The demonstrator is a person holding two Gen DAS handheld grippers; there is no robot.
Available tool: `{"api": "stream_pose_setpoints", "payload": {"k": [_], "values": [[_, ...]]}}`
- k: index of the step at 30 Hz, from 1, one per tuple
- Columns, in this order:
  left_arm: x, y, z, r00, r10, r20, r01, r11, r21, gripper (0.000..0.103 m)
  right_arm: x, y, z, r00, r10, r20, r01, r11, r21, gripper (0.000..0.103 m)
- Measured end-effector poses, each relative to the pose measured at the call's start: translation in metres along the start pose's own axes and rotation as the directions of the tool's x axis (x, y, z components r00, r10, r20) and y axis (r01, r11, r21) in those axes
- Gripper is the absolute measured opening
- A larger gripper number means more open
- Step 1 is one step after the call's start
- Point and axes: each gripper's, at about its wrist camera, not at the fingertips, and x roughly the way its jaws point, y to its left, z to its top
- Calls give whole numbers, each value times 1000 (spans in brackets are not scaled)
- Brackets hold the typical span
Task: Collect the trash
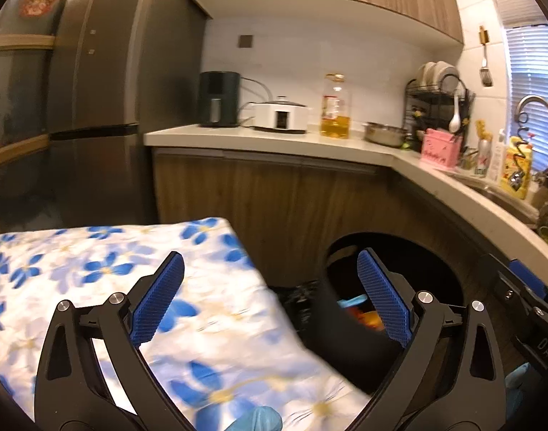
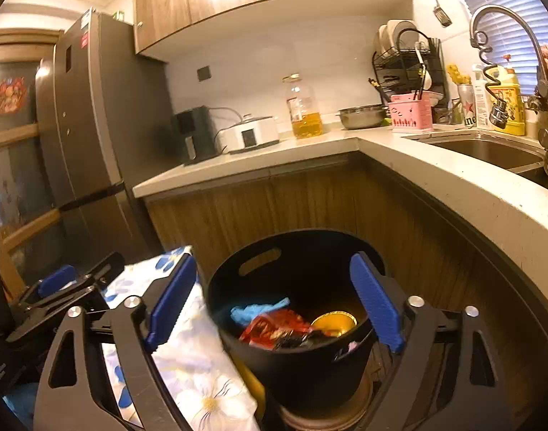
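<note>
A black trash bin (image 2: 302, 370) stands on the floor beside a table with a blue-flowered cloth (image 2: 195, 359). Inside lie a blue glove (image 2: 259, 310), a red wrapper (image 2: 274, 327) and a yellow round lid (image 2: 333, 321). My right gripper (image 2: 274, 305) is open and empty, hovering over the bin. My left gripper (image 1: 270, 298) is open and empty above the cloth's (image 1: 94, 287) corner, with the bin (image 1: 345, 341) to its right. The left gripper also shows at the left of the right wrist view (image 2: 58, 287).
An L-shaped countertop (image 2: 453, 179) wraps behind and to the right of the bin, carrying an oil bottle (image 2: 304, 107), cooker (image 2: 248, 134), steel bowl (image 2: 361, 116), dish rack (image 2: 406, 61) and sink (image 2: 489, 151). A grey fridge (image 2: 83, 125) stands at the left.
</note>
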Motion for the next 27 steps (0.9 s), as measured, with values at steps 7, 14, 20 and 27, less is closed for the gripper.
{"api": "stream_pose_setpoints", "payload": {"k": [7, 14, 20, 27], "values": [[-45, 36, -9, 999, 48, 0, -48, 999, -2, 97, -22, 33, -9, 999, 12, -32, -14, 998, -56, 95], [-98, 68, -23, 996, 81, 19, -82, 997, 4, 97, -58, 67, -24, 999, -12, -35, 9, 995, -102, 97], [-135, 88, -38, 997, 80, 12, -80, 997, 2, 97, -92, 89, -38, 998, -59, -37, 55, 994, -100, 97], [-166, 110, -54, 997, 71, -5, -71, 997, -14, 97, -131, 107, -55, 996, -84, -28, 81, 992, -92, 97]]}}
